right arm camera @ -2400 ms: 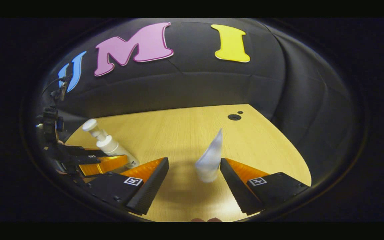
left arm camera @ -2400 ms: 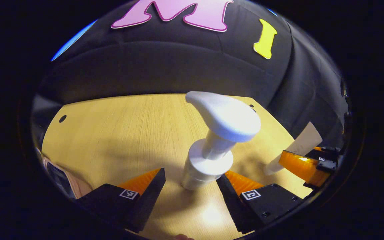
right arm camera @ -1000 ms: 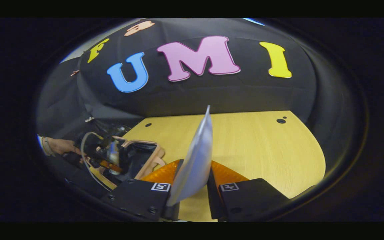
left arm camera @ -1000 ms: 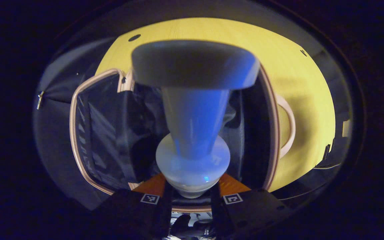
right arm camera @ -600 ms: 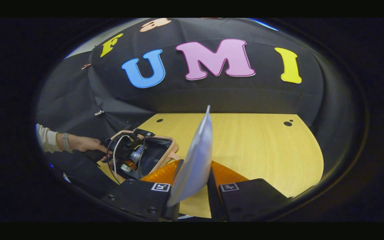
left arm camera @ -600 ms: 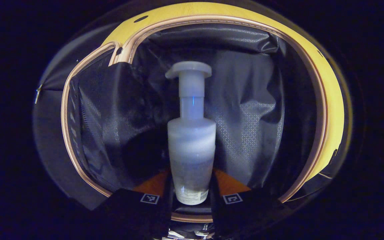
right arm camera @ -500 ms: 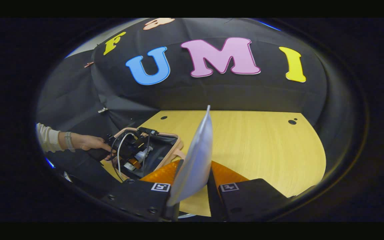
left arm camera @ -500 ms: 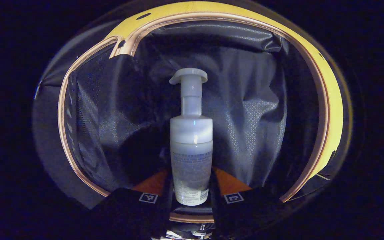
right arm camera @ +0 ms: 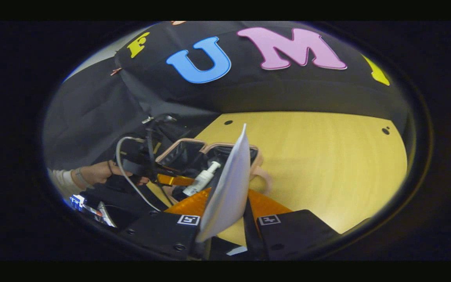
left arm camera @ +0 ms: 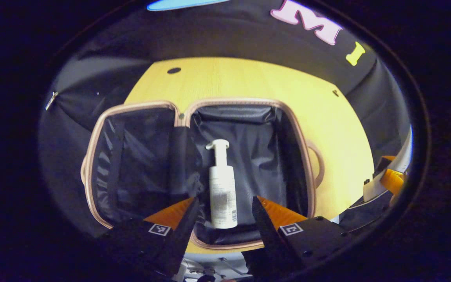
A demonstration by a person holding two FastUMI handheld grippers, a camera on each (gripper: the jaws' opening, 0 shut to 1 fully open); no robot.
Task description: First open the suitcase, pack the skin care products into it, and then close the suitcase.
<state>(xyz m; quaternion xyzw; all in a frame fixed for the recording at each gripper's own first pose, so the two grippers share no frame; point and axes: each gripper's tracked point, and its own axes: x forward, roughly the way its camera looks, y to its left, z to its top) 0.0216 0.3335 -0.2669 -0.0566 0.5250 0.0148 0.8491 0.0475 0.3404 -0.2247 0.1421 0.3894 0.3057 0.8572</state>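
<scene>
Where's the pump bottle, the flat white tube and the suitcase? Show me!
pump bottle (left arm camera: pixel 222 196), left gripper view, on its clear body.
white tube (right arm camera: pixel 229 188), right gripper view, on its flat side.
suitcase (left arm camera: pixel 302 156), left gripper view, on its tan rim.

A recording booth: black cloth wall (right arm camera: pixel 92 113) draped across the upper frame behind a pale wooden worktop (right arm camera: pixel 327 156) with drilled holes.

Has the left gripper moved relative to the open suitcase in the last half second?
Yes. The left gripper has opened and pulled back from the white pump bottle, which lies in the black-lined, tan-rimmed suitcase; the whole rim now shows.
</scene>
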